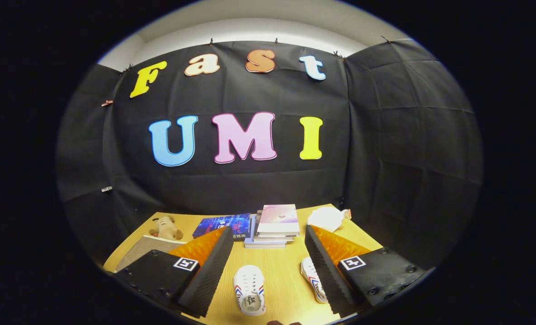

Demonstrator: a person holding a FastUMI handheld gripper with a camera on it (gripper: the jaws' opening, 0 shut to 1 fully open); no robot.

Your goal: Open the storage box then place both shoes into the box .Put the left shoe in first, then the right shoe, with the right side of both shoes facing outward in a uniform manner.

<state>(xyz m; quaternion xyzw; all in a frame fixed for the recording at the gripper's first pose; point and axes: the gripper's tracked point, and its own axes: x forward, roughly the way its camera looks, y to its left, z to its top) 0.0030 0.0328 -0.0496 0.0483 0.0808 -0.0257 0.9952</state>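
Observation:
Two small white shoes lie on the wooden table (277, 264). One shoe (249, 290) rests between my fingers, toe pointing away from me, its opening toward me. The second shoe (312, 279) lies to its right, partly hidden behind my right finger (326, 271). My gripper (268, 262) hovers above the table with its fingers spread wide, holding nothing. A flat beige surface (144, 250) shows behind my left finger (207, 271); I cannot tell if it is the storage box.
A stack of books (276, 225) sits beyond my fingers near the back of the table, with a blue book (223, 225) to its left. A plush toy (165, 228) lies at the back left. A crumpled white object (325, 218) rests at the back right.

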